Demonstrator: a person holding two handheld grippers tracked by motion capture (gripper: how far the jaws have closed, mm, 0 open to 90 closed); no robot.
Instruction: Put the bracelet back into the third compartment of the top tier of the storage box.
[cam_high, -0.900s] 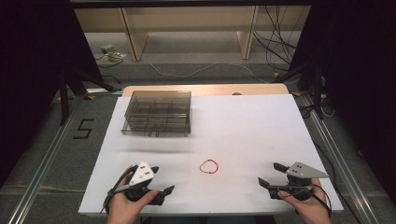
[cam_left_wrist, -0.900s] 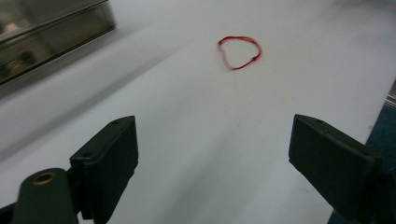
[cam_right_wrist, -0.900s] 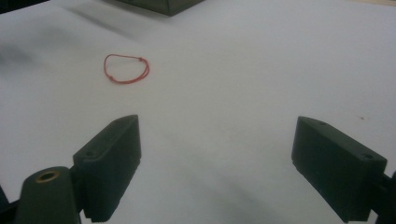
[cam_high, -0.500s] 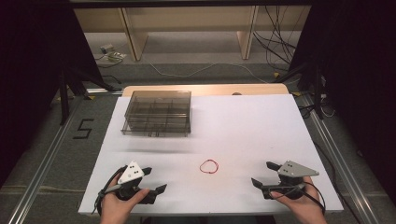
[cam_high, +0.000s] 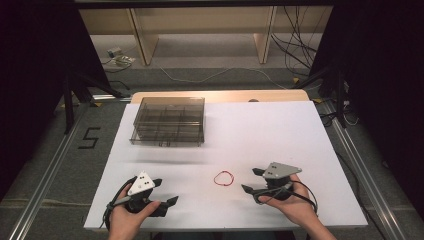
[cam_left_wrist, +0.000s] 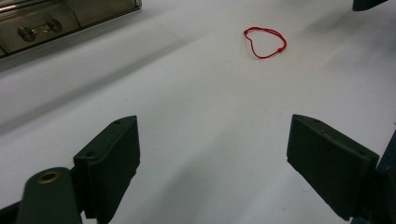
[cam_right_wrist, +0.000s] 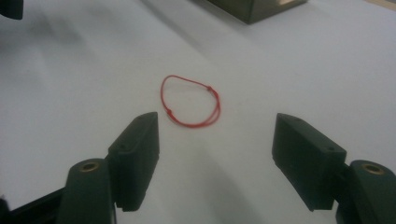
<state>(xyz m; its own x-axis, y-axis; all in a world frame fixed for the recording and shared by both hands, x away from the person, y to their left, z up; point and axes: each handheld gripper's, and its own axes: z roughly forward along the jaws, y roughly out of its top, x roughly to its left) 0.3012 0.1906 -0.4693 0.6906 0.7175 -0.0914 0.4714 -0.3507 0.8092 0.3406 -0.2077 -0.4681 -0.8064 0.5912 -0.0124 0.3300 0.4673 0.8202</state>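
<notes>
White covers the big table (cam_high: 300, 130), so small things are easy to see on it. The clear plastic box (cam_high: 169, 121) sits far behind the red string loop (cam_high: 224, 178), out of the way. The right gripper (cam_high: 256, 181) is just beside the loop, jaws wide apart and aimed at it, likely ready to grab. The left gripper (cam_high: 165, 192) waits farther from the loop, jaws apart, holding nothing.

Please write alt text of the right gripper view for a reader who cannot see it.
A thin red string loop lies flat on the white table, just ahead of the right gripper, whose two black jaws stand open with nothing between them. A corner of a clear plastic box shows at the top edge.
</notes>
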